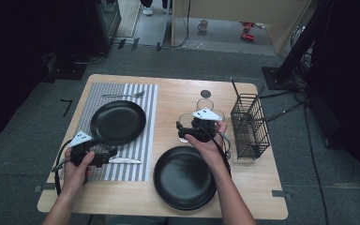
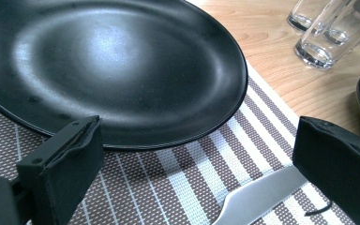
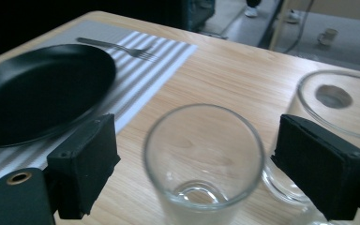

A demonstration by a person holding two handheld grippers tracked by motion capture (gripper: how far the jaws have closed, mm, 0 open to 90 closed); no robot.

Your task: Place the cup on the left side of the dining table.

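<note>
My right gripper (image 3: 199, 140) is open, one black jaw on each side of an empty clear glass (image 3: 204, 154); a gap shows on both sides and neither pad touches it. In the high view this gripper (image 1: 186, 131) is at the glass (image 1: 184, 123) in the table's middle, beside two more glasses (image 1: 205, 104). My left gripper (image 2: 201, 140) stands open low over the striped placemat (image 2: 178, 178), just in front of a black plate (image 2: 112, 65). A knife blade (image 2: 258, 197) lies on the mat by its right jaw, unheld. From above, the left gripper (image 1: 104, 157) sits at the knife (image 1: 125, 161).
A second black plate (image 1: 184, 177) lies at the front, under my right forearm. A fork (image 1: 124, 95) rests at the placemat's far edge. A black wire cutlery basket (image 1: 249, 125) stands at the table's right side. A small dark disc (image 1: 206, 93) sits behind the glasses.
</note>
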